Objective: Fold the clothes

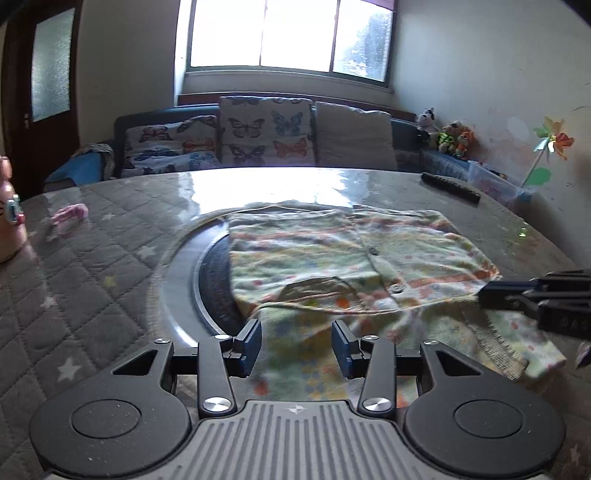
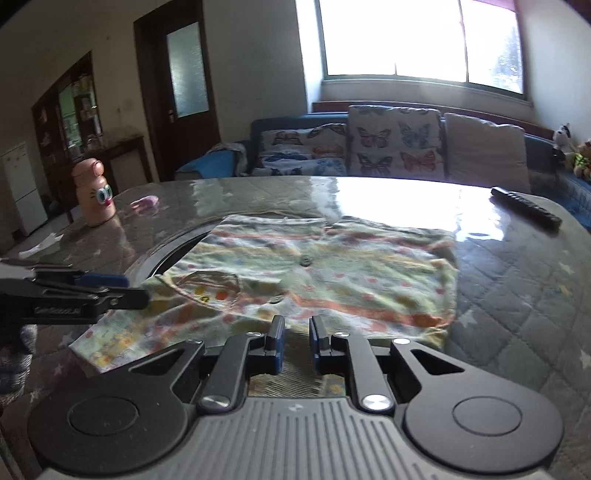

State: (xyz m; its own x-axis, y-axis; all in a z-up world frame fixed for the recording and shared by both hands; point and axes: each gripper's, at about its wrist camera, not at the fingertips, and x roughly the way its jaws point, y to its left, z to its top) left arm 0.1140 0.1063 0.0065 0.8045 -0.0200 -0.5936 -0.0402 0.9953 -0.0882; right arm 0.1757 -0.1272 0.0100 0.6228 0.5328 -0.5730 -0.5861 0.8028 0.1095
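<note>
I am standing at a wide round table (image 1: 110, 236) covered with a grey quilted cloth under a glossy clear sheet, with a sofa (image 1: 258, 133) and a bright window (image 1: 291, 33) beyond it. Lying spread near the middle of the table is a small child's shirt (image 1: 332, 254), pale green with orange and yellow patterned stripes and buttons down its front. Its long axis is running away from me toward the window, with the neck end nearest me and the hem at the far side. A sleeve is trailing off at each near corner.

I am holding my left gripper (image 1: 296, 345) just above the near left part of the shirt, its blue-padded fingers spread apart with cloth showing between them, gripping nothing. My right gripper (image 2: 296, 347) is hovering over the near right edge, its fingers closer together but with a clear gap, also holding nothing that I can see. Each tool is reaching in from the other's side view.

Both tools are sitting at the near end, so the fabric lies straight ahead; I judge each is about equally near its own sleeve.

A dark remote (image 1: 450, 186) is resting at the far right, and a pink bottle (image 2: 94, 194) is standing at the far left.
</note>
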